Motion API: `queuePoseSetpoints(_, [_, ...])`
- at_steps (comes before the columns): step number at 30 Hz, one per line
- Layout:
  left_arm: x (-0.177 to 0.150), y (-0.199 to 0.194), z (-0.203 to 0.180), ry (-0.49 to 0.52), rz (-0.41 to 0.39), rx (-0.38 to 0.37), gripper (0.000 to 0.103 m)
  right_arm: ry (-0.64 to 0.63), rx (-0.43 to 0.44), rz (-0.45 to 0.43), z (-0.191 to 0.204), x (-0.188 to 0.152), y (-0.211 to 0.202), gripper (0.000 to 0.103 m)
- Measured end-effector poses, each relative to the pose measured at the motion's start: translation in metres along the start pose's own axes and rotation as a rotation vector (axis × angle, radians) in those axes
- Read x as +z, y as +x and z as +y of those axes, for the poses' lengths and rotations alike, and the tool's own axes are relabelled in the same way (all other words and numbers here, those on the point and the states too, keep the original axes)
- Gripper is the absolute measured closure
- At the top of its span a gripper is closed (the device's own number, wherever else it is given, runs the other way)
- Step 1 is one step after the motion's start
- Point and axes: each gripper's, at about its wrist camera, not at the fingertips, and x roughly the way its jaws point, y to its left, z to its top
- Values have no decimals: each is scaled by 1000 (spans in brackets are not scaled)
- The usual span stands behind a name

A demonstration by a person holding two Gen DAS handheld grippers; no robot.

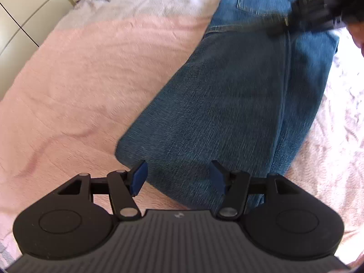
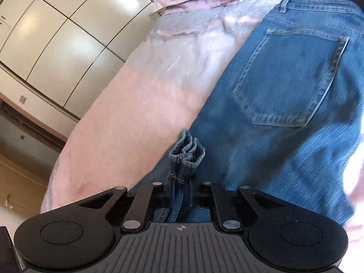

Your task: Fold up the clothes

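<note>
My right gripper [image 2: 182, 182] clenched on a bunched denim hem — jeans [image 1: 238, 95] flat across the nubbly pink bedspread [image 1: 79, 79], my left gripper [image 1: 178, 177] released at lower centre.

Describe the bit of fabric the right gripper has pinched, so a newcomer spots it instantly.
Start from the pink bedspread and the blue denim jeans spread on it. Below their stitched back pocket, a bunched wad of denim hem sticks up from the shut right gripper. It alone is crumpled and lifted; the surrounding denim lies flat.
</note>
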Motion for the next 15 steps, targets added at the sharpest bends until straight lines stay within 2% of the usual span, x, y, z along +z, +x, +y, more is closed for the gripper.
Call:
queuePoseSetpoints(2, [0, 4, -1, 1, 5, -8, 46, 6, -33, 54, -10, -1, 8, 92])
queuePoseSetpoints(4, [-1, 7, 1, -1, 10, -14, 45, 12, -66, 107, -19, -1, 16, 88])
queuePoseSetpoints(6, [-5, 3, 12, -7, 15, -11, 45, -66, -128, 73, -8, 1, 4, 68])
queuePoseSetpoints(10, [-16, -7, 39, 1, 10, 10, 45, -116, -193, 33, 9, -5, -24, 67])
queuePoseSetpoints(12, [-24, -13, 50, 70, -13, 24, 45, -180, -158, 32, 27, -15, -32, 67])
queuePoseSetpoints(15, [-38, -16, 48, 332, -69, 58, 45, -360, -62, 76, 68, -42, -27, 65])
